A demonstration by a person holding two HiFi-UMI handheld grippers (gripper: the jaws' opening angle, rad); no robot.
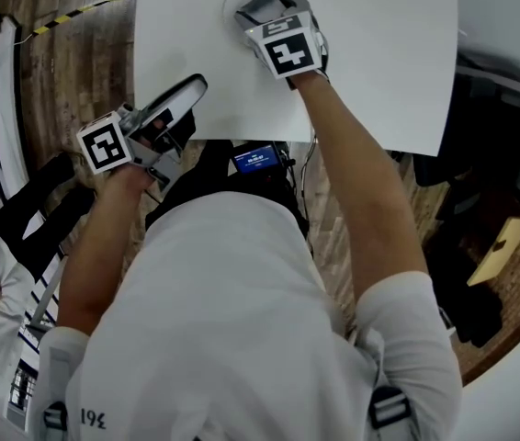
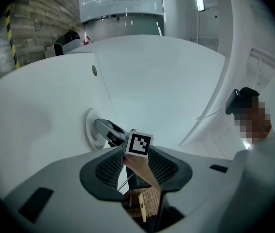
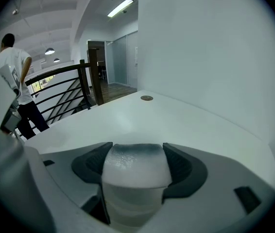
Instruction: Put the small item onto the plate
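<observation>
A white plate [image 1: 235, 4] lies on the white table [image 1: 379, 53] at its far side; in the left gripper view the plate [image 2: 90, 130] shows as a round disc. My right gripper [image 1: 265, 9] hangs over it, shut on a small frosted white item [image 3: 136, 171] that fills the space between the dark pads [image 3: 91, 166]. In the head view the item is hidden by the gripper. My left gripper [image 1: 189, 90] is held off the table's near left corner. Its jaws [image 2: 137, 161] stand a narrow gap apart with nothing between them.
A round metal grommet [image 3: 146, 98] is set in the table farther off. A black railing [image 3: 64, 89] and a person in white [image 3: 12, 72] are beyond the table's edge. A blue-lit device [image 1: 257, 159] hangs below the near edge.
</observation>
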